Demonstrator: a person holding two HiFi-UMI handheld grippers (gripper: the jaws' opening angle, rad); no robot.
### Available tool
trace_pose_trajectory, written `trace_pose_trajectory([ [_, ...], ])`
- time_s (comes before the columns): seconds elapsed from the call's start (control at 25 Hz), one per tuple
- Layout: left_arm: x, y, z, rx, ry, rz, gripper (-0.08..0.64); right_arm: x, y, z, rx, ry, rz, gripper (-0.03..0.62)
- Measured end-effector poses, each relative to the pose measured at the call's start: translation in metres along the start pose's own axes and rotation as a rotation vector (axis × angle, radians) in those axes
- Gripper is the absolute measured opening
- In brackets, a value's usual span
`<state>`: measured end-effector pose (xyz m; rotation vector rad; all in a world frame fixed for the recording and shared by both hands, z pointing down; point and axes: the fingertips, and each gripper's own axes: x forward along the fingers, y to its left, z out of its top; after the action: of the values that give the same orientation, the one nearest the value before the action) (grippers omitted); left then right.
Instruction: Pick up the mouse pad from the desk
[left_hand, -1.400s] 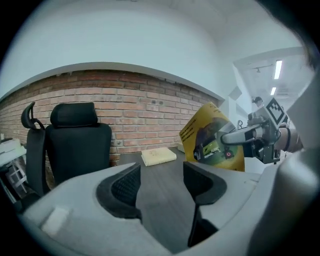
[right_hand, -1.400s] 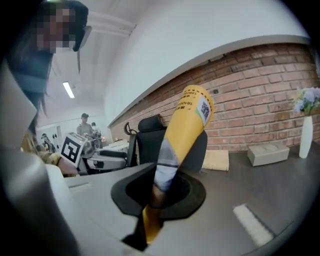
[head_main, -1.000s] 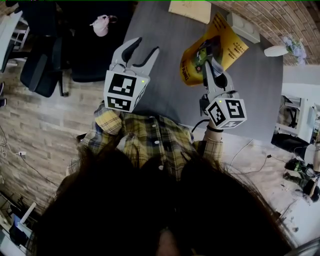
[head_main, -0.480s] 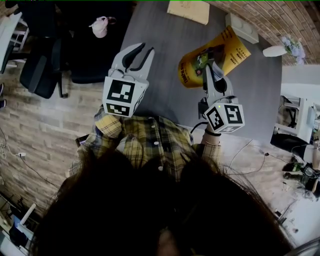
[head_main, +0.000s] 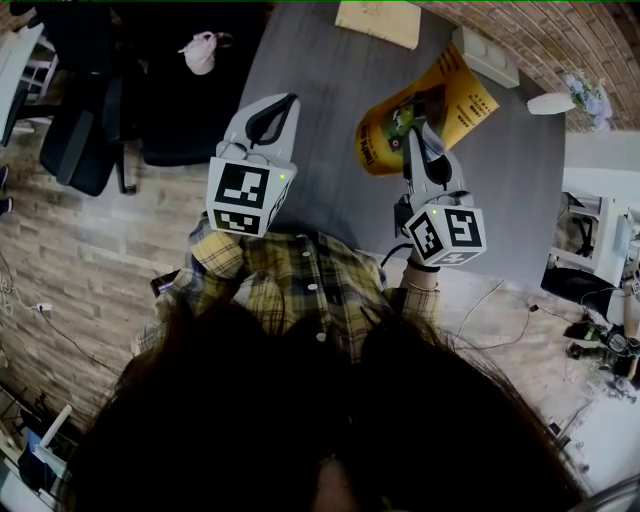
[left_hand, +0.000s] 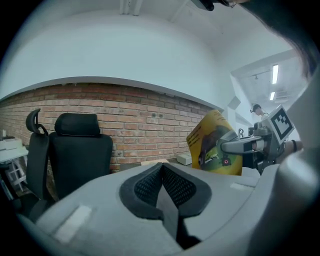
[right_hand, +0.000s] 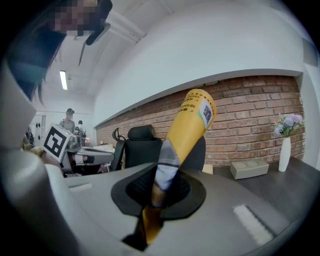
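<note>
black chair, flower vase, pale box, brick wall.

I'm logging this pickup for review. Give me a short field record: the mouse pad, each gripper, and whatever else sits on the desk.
mouse pad: yellow, curled, held upright, apparently lifted off the desk
right gripper: shut on the mouse pad's edge
left gripper: jaws have just been closing and now meet, nothing between them
also on desk: tan packet, white box, vase of flowers
</note>
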<state>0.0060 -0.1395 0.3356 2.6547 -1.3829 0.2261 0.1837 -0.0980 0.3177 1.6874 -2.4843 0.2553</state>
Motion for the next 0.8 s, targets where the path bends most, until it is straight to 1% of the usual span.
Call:
trace_pose_trajectory([
  [0.12, -0.001, 0.003, -0.003, -0.015, 0.003, -0.002, -0.002, 0.003, 0.004, -0.002, 0.000, 0.002, 0.005, 0.021],
  [0.8, -0.001, 0.011, -0.002, 0.006, 0.005, 0.018, -0.002, 0.007, 0.002, -0.006, 0.000, 0.027, -0.004, 0.021],
])
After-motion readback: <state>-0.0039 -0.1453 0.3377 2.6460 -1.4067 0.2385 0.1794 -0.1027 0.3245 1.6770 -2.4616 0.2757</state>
